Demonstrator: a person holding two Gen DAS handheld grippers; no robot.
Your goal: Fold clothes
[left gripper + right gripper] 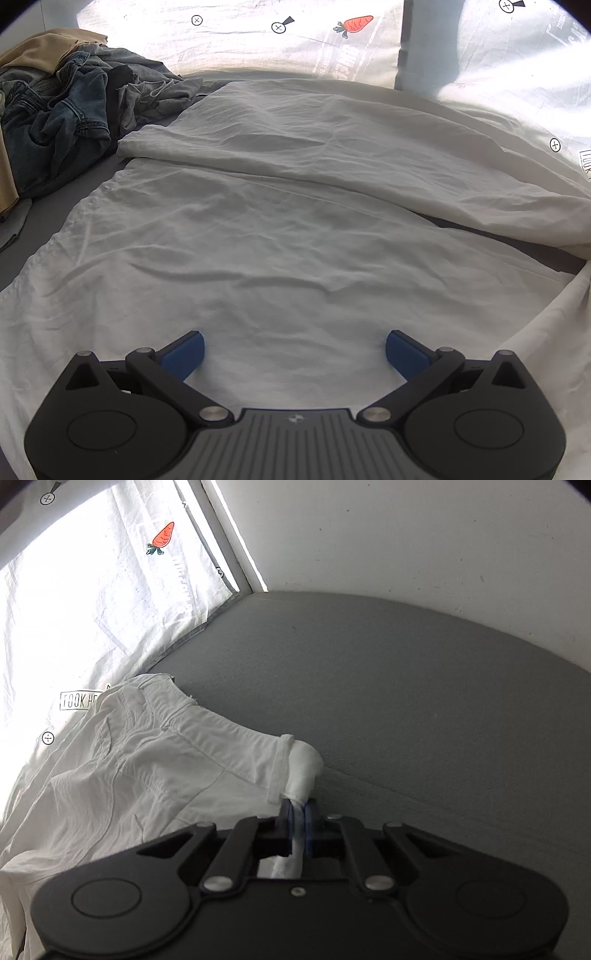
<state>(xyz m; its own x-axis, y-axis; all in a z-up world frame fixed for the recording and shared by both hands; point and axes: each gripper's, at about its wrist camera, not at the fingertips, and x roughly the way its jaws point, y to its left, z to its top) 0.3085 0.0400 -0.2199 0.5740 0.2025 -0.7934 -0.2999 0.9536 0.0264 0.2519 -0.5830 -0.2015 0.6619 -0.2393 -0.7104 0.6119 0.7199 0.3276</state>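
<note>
- white trousers (pixel 280 206) spread across centre of left view; lower edge hidden behind left gripper (pixel 294 354), jaws wide open, nothing between.
- right gripper (pixel 298 818) clamped on a white pocket lining at the waistband (pixel 236 738), lower centre.
- fabric thin, creased; mattress (pixel 424 701) grey, matte.
- curtain (pixel 92 602): carrot print, partly covered text "took h".
- denim pile (pixel 55 122) upper left, cut off.

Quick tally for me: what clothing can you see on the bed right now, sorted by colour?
White: 1, the white trousers, waistband end pinched in the right gripper
Blue denim: 1, the denim garment in the pile
Grey: 1, the grey garment
Tan: 1, the tan garment
Black: 1, a black piece, mostly hidden
Total: 5 visible; the pile may hide more.
</note>
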